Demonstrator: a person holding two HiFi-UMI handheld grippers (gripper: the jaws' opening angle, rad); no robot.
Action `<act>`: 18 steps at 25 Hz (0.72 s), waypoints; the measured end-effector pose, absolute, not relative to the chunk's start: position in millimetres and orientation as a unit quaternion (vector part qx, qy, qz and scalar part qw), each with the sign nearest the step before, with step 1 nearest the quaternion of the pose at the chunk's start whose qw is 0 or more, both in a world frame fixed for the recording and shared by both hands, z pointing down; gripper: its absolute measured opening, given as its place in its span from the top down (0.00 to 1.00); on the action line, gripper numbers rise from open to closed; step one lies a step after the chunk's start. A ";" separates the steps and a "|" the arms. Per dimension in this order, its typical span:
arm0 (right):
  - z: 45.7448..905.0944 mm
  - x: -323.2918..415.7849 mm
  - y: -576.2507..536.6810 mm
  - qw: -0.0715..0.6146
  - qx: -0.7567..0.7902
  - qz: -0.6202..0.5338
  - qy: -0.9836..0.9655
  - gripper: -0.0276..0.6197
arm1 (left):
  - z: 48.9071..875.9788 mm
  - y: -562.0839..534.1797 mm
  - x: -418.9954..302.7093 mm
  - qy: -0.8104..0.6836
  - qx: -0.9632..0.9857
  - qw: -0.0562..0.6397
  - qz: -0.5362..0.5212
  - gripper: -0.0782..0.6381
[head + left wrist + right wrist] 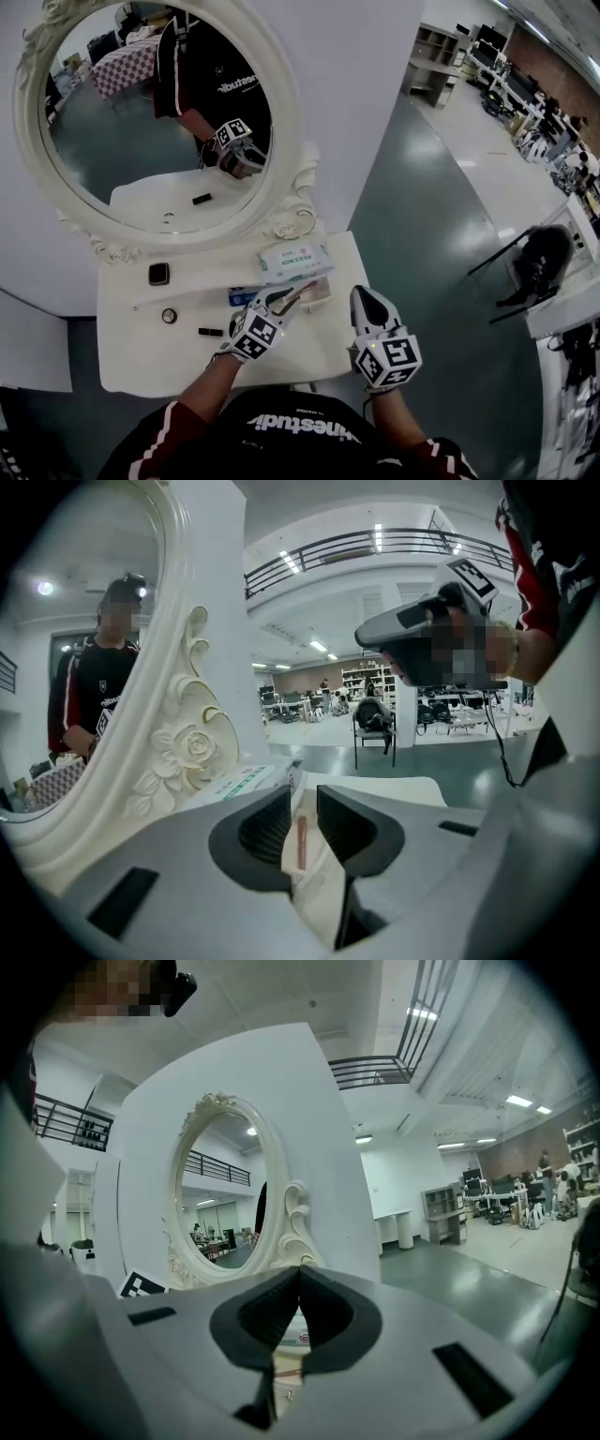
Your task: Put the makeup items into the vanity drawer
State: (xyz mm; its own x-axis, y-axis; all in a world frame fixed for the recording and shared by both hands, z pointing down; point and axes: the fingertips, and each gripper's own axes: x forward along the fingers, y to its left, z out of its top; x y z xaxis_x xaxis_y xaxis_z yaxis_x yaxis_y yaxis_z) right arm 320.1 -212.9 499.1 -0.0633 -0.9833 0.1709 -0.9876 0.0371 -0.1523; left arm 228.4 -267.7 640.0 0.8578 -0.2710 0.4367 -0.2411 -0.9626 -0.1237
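Now, nearest you, your right gripper [364, 295] hangs below and to the right of the mirror [159, 122]. Its jaws are pressed together on nothing. Just beside it, closer under the mirror's lower right rim, your left gripper [289, 300] pinches a flat pale packet [317, 292] over the vanity top [141, 361]. A slim pinkish stick [302, 841] is sealed in the packet. Beyond that, toward the mirror's foot, lies a white wipes pack [295, 258], close to the packet's far end.

The risk, as I judge it, is the hold. It sits on a thin sheet, so a quick swing could let the packet pivot or slide out, and its far end could clip the wipes pack. No view shows a drawer open, so your right gripper may have to pull it.

The stick's long axis runs along your left jaws, pointing away from you toward the mirror's foot. Which end is the tip I cannot tell.
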 end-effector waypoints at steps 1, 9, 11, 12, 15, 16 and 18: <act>497.9 314.7 -215.6 0.009 0.681 0.114 -0.724 0.95 | 636.2 -269.7 221.5 0.139 -0.963 0.031 -0.231 0.78; 489.5 271.3 -234.7 0.003 0.653 0.112 -0.749 0.95 | 598.4 -283.7 163.4 0.188 -0.957 0.018 -0.219 0.78; 486.2 260.5 -238.7 0.001 0.647 0.112 -0.755 0.95 | 588.1 -286.6 149.6 0.201 -0.956 0.020 -0.212 0.78; 484.2 255.6 -241.2 0.000 0.643 0.111 -0.758 0.95 | 582.3 -288.4 143.0 0.208 -0.956 0.020 -0.207 0.78; 478.6 241.5 -247.2 0.000 0.634 0.109 -0.766 0.95 | 564.5 -292.3 122.8 0.229 -0.954 0.020 -0.191 0.78; 476.9 236.5 -248.2 0.000 0.632 0.108 -0.768 0.95 | 558.8 -292.9 115.4 0.236 -0.954 0.019 -0.185 0.78; 474.0 225.9 -249.4 0.001 0.628 0.107 -0.771 0.95 | 548.3 -293.5 99.2 0.251 -0.953 0.017 -0.170 0.78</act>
State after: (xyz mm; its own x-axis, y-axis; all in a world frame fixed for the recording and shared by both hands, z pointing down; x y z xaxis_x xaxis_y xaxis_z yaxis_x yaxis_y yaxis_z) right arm 225.9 -249.4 474.0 -0.2118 -0.9678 0.1358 -0.9684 0.1891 -0.1628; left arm 99.2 -293.5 548.3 0.8157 -0.4848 0.3156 -0.4732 -0.8730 -0.1180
